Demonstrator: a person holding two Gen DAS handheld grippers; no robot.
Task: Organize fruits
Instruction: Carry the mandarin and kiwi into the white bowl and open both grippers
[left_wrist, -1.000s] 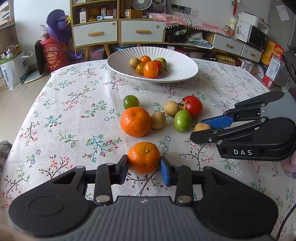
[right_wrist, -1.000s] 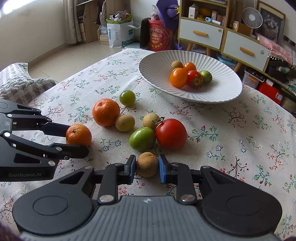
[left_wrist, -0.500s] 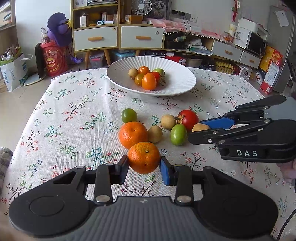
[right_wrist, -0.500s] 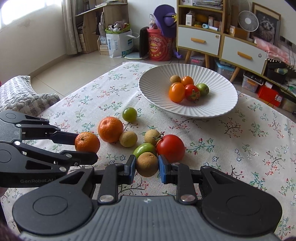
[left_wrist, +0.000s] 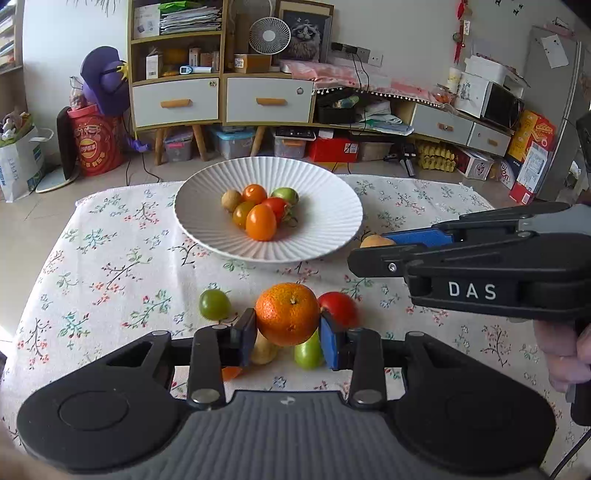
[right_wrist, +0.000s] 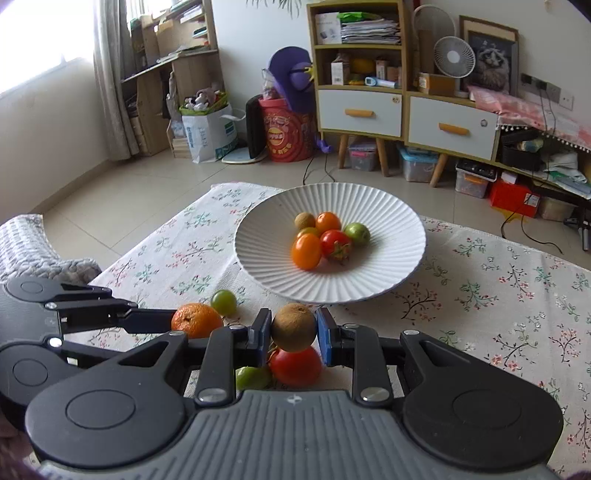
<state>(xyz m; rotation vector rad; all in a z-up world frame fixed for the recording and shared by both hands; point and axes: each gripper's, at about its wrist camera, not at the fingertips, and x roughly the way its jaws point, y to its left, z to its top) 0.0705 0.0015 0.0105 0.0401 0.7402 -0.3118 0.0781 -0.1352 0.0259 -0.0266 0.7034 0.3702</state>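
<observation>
Above the floral table (left_wrist: 110, 258), left hand-held gripper (left_wrist: 288, 334) clamping orange (left_wrist: 287, 314), right hand-held gripper (right_wrist: 293, 332) clamping brown fruit (right_wrist: 294, 326)

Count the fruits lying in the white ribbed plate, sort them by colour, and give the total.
Orange fruits: 2
Yellowish fruit, partly hidden: 1
Red tomato: 1
Green fruit: 1
Brown fruit: 1
Total in the white plate: 6
</observation>
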